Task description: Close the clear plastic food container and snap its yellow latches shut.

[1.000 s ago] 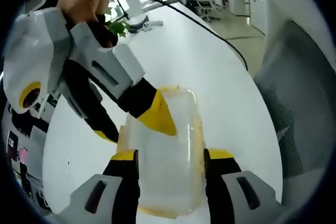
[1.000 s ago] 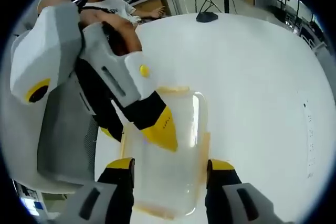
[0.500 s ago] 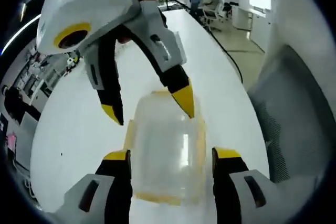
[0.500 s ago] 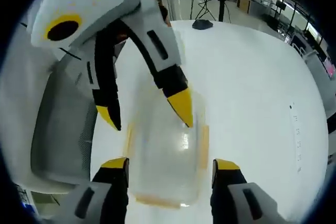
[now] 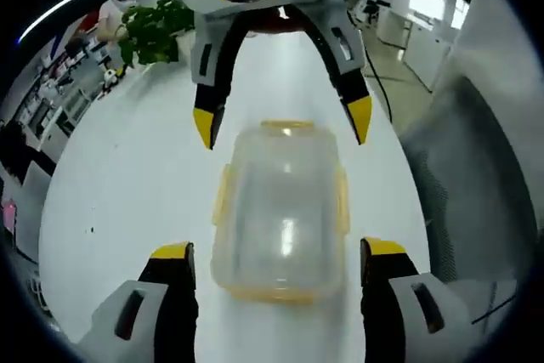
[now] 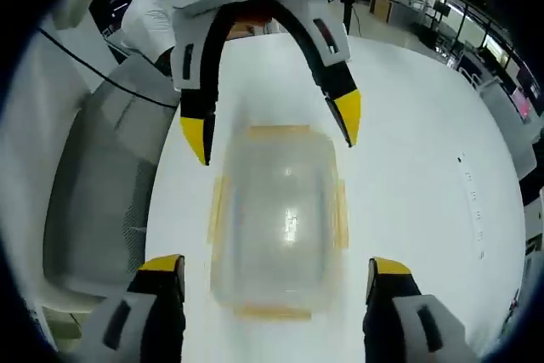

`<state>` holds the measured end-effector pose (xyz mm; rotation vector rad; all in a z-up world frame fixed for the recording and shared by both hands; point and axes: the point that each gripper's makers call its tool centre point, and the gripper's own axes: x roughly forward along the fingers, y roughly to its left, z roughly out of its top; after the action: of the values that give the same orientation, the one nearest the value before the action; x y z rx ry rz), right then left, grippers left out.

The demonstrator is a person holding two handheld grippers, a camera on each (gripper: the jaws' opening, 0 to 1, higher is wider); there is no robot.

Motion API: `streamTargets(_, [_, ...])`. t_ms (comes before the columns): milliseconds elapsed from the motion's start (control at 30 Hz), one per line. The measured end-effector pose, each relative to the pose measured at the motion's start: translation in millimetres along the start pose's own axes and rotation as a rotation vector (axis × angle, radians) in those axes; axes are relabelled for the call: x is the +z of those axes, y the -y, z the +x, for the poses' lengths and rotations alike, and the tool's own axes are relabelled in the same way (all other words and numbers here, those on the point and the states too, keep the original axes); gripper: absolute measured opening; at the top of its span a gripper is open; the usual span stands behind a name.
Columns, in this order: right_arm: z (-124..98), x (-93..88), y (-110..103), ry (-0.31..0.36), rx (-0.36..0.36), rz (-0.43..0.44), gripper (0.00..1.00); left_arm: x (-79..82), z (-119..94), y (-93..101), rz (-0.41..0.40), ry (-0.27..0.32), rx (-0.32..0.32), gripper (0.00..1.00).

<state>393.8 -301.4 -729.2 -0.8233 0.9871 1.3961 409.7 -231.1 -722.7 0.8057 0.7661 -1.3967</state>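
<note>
The clear plastic container [image 5: 280, 210] lies on the white table [image 5: 127, 176] with its lid on and yellow latches along its sides and ends. My left gripper [image 5: 276, 251] is open, its yellow-tipped jaws straddling the near end without touching it. The right gripper [image 5: 282, 125] hangs open over the far end, facing mine. In the right gripper view the same container [image 6: 276, 214] sits between my right gripper [image 6: 275, 264], which is open at the near end, and the left gripper [image 6: 270, 127], open at the far end. Whether the latches are snapped down is unclear.
A grey mesh chair [image 5: 476, 193] stands close beside the table edge, and it is also in the right gripper view [image 6: 102, 176]. A potted plant [image 5: 153, 27] sits at the far left. A black cable [image 5: 382, 82] runs off the table's far right edge.
The opposite gripper's jaw tip has lifted off the lid. Both grippers have swung round to face each other over the container's ends, with jaws spread wider. The container has stayed put.
</note>
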Motion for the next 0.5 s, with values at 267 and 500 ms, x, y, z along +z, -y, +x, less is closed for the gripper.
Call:
streamTargets(267, [12,-8.5,2,-0.02,-0.038,0.004,0.96,-21.1,17,6.6,0.047,-0.096,-0.037,0.87])
streamTargets(500, [20,-18.6,-1,-0.074,-0.044,-0.033,0.73,-28.7,27,2.5,0.109,-0.126,-0.012,0.79])
